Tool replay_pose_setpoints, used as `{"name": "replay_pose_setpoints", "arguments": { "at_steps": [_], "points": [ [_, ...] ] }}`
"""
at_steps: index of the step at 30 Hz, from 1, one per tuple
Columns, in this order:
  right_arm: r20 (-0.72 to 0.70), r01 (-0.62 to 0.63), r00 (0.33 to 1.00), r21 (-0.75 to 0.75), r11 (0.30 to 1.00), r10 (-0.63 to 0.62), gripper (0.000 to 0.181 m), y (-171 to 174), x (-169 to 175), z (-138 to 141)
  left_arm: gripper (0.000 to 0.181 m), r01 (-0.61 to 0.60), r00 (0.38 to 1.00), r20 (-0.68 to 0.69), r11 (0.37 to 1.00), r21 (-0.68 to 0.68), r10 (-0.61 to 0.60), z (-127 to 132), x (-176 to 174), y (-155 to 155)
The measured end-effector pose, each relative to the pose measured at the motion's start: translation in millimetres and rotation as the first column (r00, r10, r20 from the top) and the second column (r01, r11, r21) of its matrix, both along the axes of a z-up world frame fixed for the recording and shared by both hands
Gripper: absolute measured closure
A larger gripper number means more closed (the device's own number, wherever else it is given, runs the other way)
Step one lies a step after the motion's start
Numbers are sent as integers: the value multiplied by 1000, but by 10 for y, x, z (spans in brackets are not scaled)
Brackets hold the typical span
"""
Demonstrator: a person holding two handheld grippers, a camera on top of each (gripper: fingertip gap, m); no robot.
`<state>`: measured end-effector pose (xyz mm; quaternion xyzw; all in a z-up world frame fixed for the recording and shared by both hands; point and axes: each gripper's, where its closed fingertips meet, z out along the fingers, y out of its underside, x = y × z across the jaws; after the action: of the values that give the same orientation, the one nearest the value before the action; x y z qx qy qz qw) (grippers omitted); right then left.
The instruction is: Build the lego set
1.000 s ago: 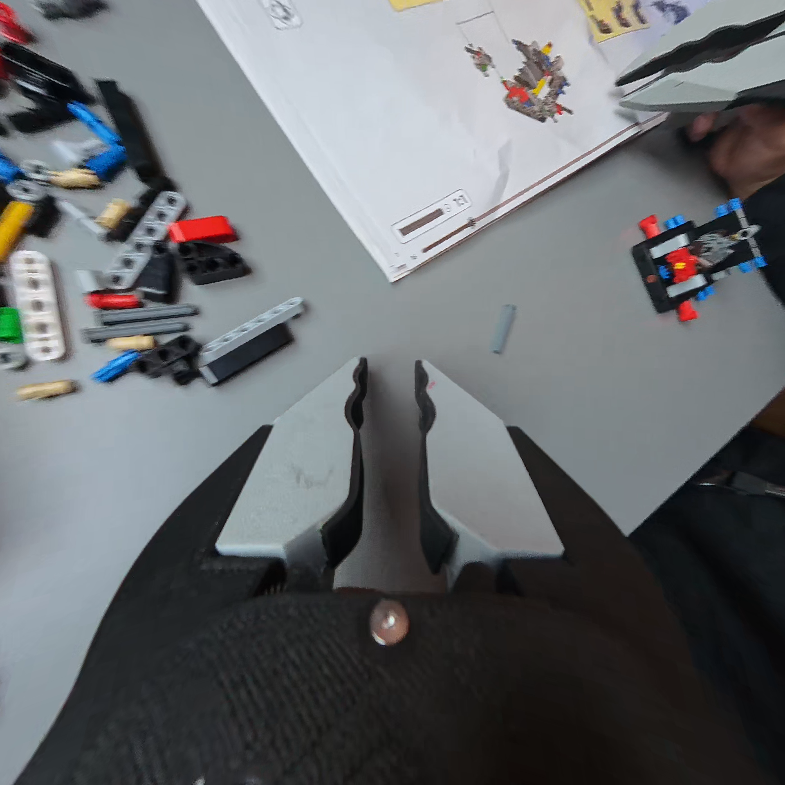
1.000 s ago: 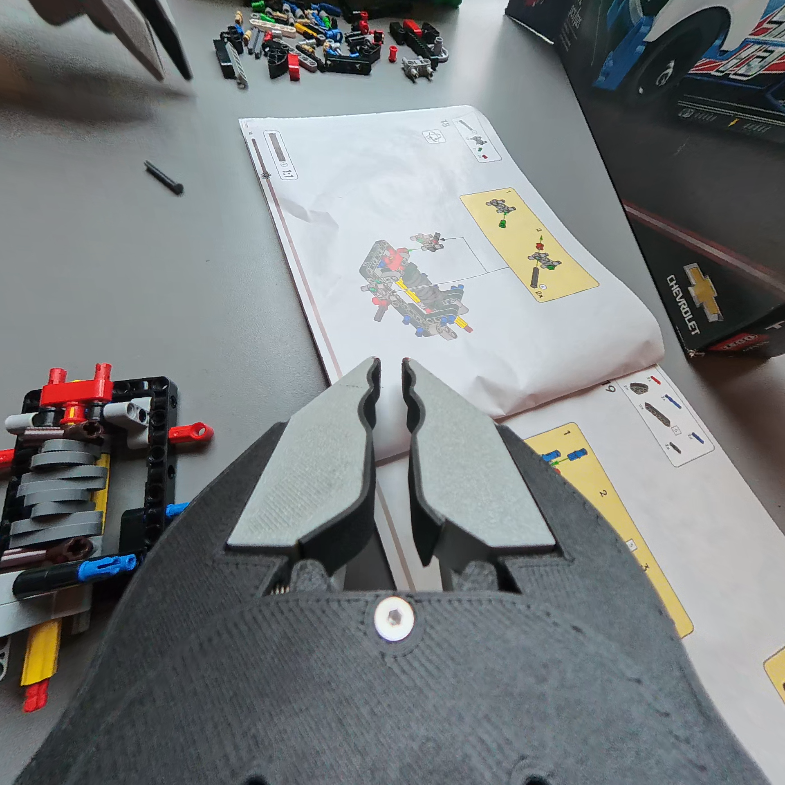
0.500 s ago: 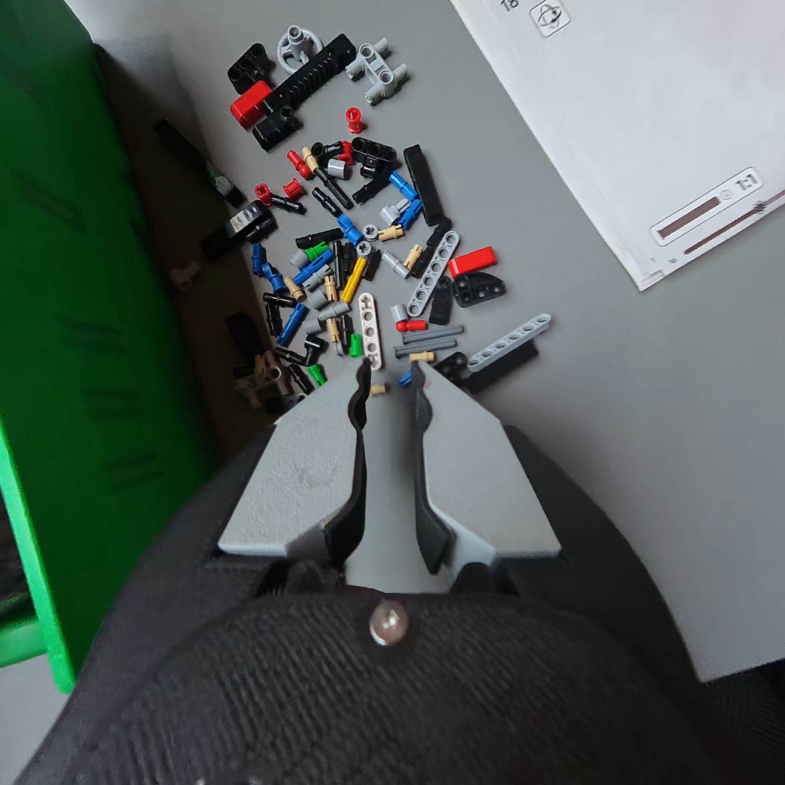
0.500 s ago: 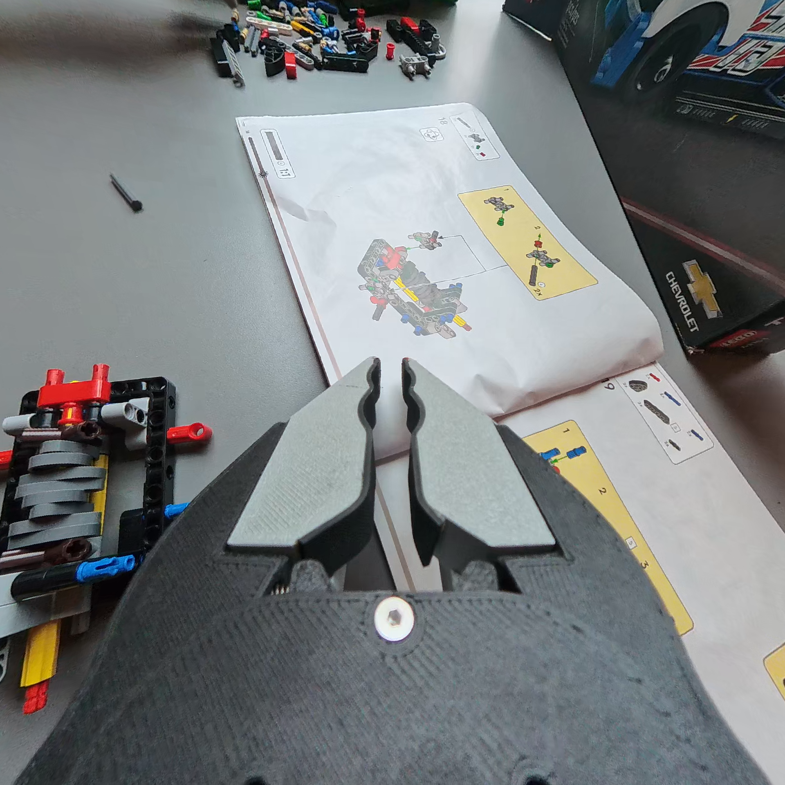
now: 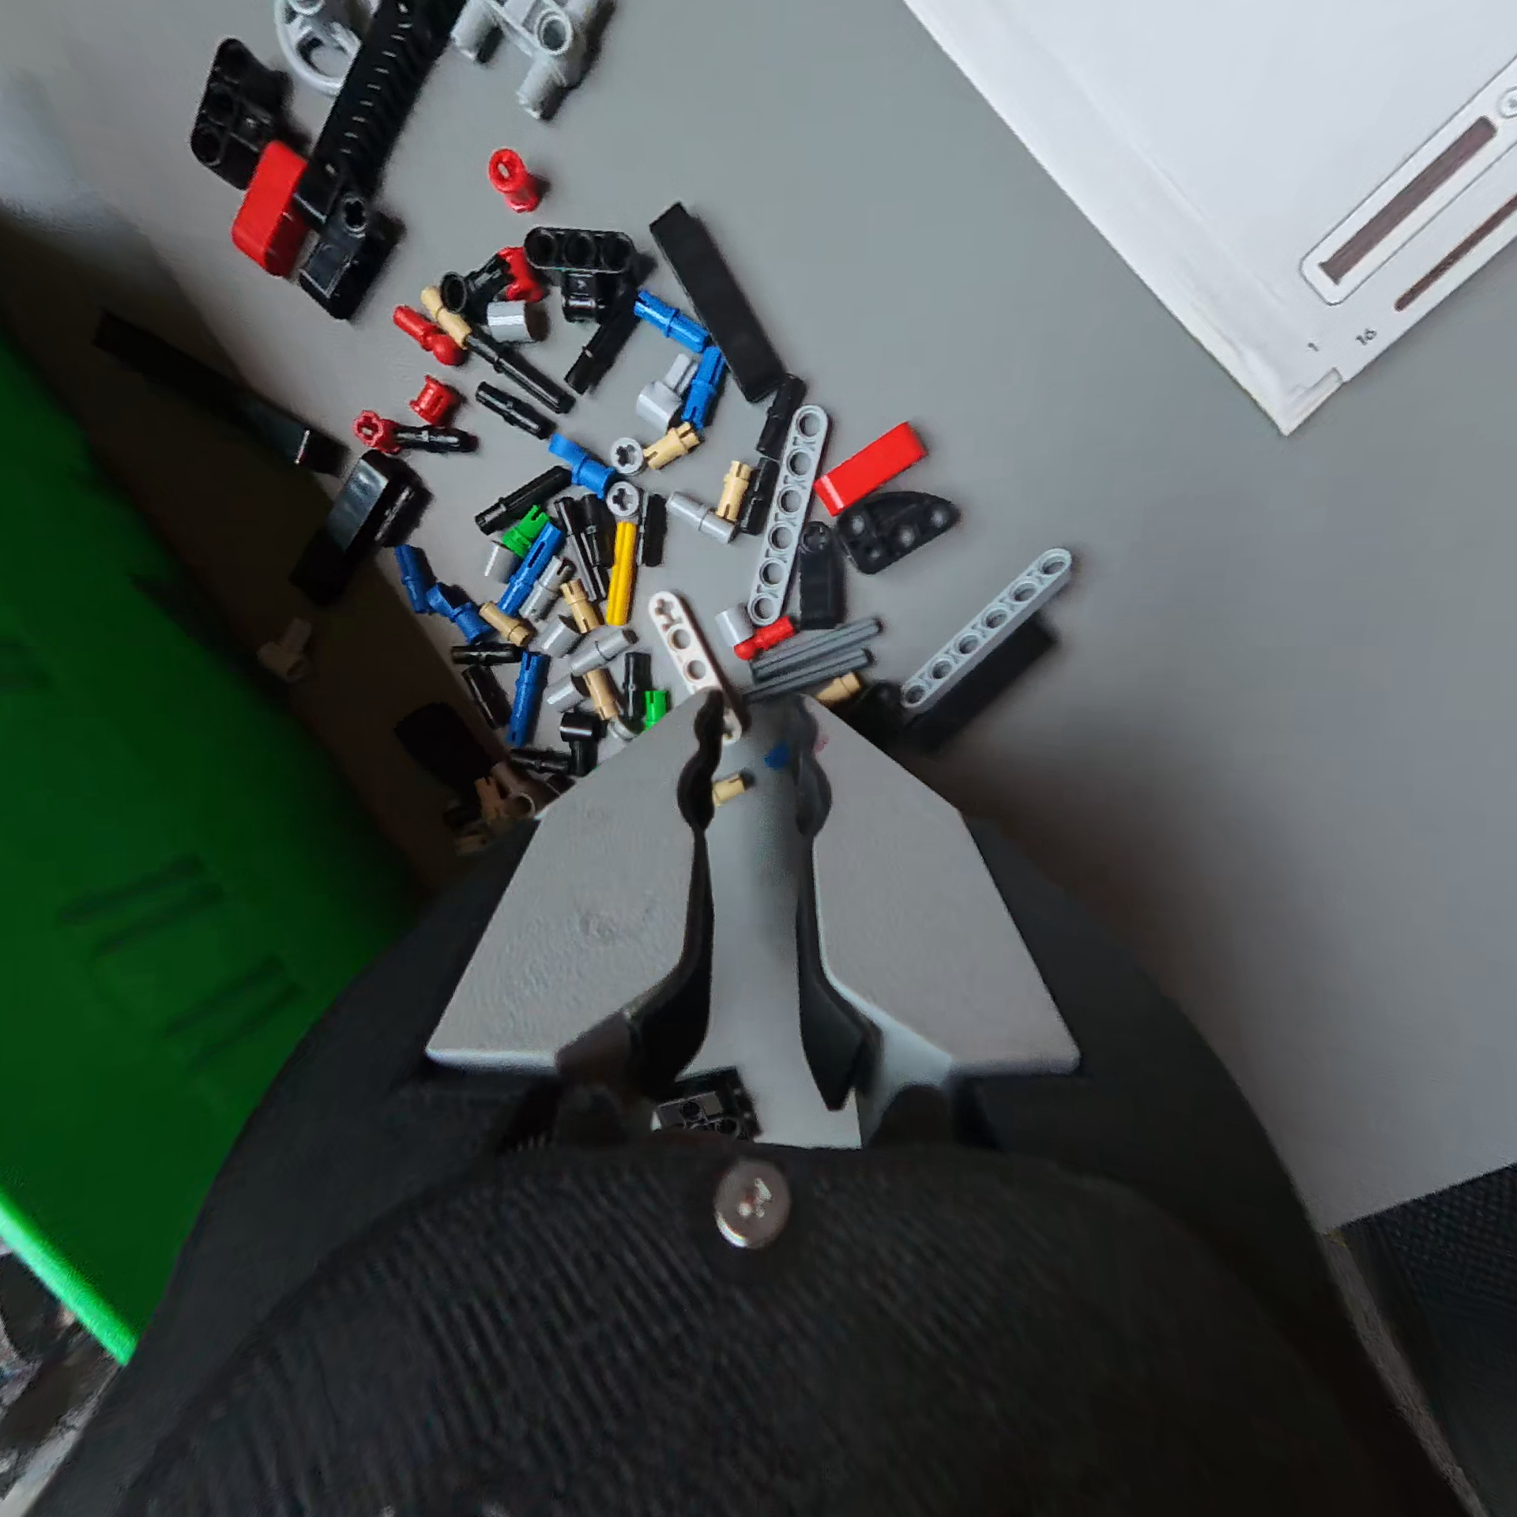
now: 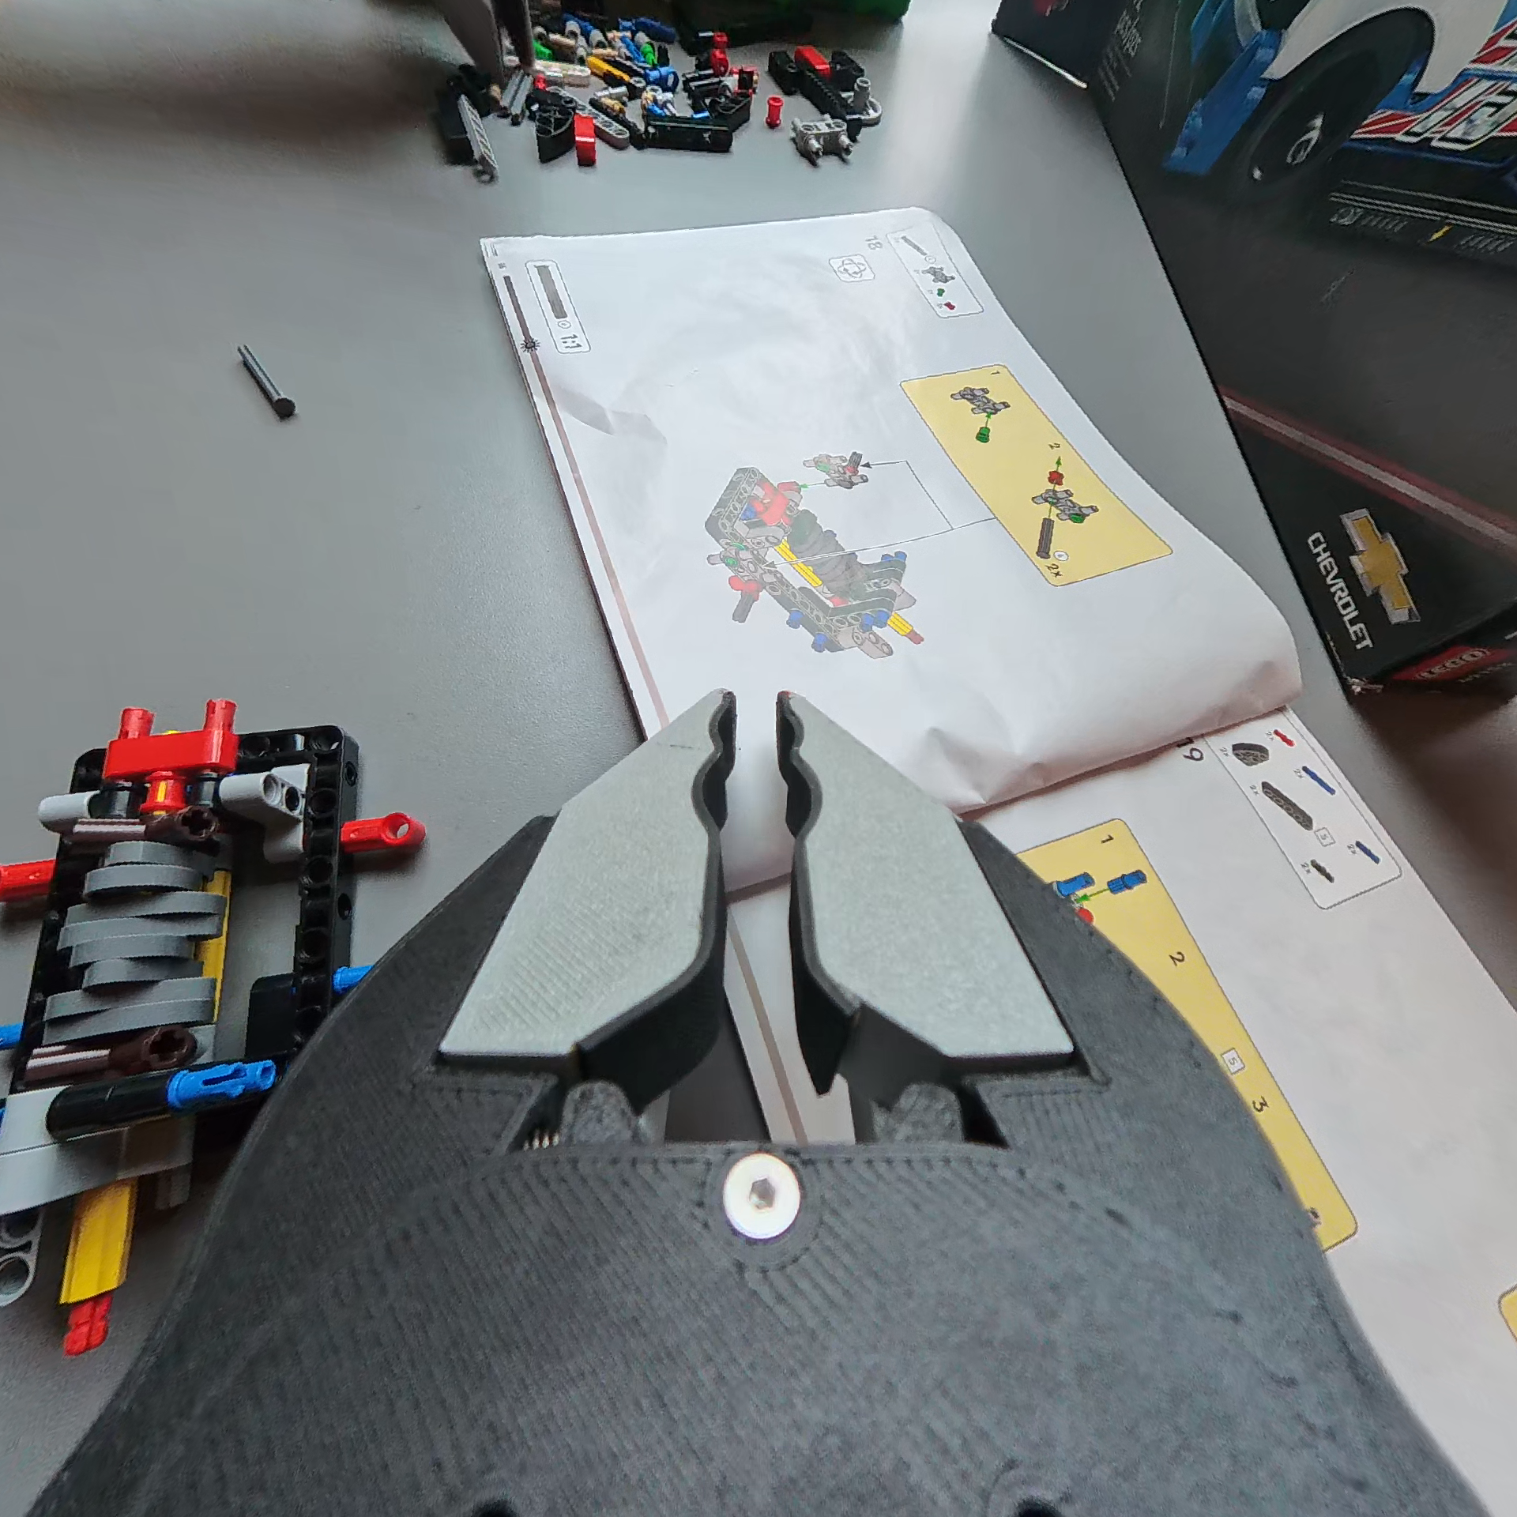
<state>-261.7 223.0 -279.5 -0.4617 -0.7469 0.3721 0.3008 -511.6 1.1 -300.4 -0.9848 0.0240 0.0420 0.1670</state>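
A: Where do the left tongs (image 5: 753,722) sit?

B: Over the near edge of the loose parts pile (image 5: 657,492) on the grey tabletop (image 5: 1149,657). Their jaws stand apart with nothing between them. A tan pin (image 5: 731,788) and a bit of a blue piece (image 5: 776,755) lie on the tabletop and show through the gap. The white beam (image 5: 685,648) runs from the pile to just under the left fingertip.

A: What else lies in the pile?

B: A yellow axle (image 5: 621,575) near the middle, a red tile (image 5: 870,468) and a long grey beam (image 5: 985,628) on its right side, and a black toothed bar (image 5: 361,123) at the far end. A green bin (image 5: 123,821) stands left of the pile, and the corner of the manual (image 5: 1231,205) lies to its right.

A: And the right tongs (image 6: 756,698)?

B: Released too, with a narrow gap and holding nothing. They hover over the near edge of the open manual (image 6: 739,369), far from the pile (image 6: 657,90).

A: Where is the build?

B: The half-built frame (image 6: 164,903), black with grey, red and yellow parts, lies on the tabletop (image 6: 328,533) left of the manual, just left of the right tongs. A lone dark axle (image 6: 267,382) lies between it and the pile. The box (image 6: 1354,328) stands right of the manual.
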Motion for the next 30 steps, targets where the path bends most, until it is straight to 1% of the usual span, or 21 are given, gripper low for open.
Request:
{"name": "replay_pose_setpoints", "arguments": {
  "at_steps": [3,11,16,23,25,27,30],
  "points": [
    [-1,-3,1000,-2,1000,3,175,-3,2,2,168,35,999,-16,999,-25,-36,7,13,-2],
    [1,-5,1000,-7,1000,5,175,-6,3,3,168,197,971,-117,975,-100,-208,69,-110,-86],
    [0,-4,1000,-13,1000,4,175,-1,3,6,167,304,944,-92,945,-124,-316,88,-45,-38],
    [0,-6,1000,-16,1000,6,175,-4,5,8,168,357,909,-144,908,-222,-392,-12,-81,-49],
    [-1,-7,1000,-17,1000,7,176,-5,5,10,167,360,899,-174,905,-226,-401,6,-111,-33],
    [-2,-7,1000,-18,1000,7,176,-4,5,13,166,369,896,-169,901,-230,-410,21,-92,-39],
    [-2,-8,1000,-21,1000,8,176,-7,7,14,166,357,893,-195,903,-240,-405,57,-125,-34]
  ]
}}
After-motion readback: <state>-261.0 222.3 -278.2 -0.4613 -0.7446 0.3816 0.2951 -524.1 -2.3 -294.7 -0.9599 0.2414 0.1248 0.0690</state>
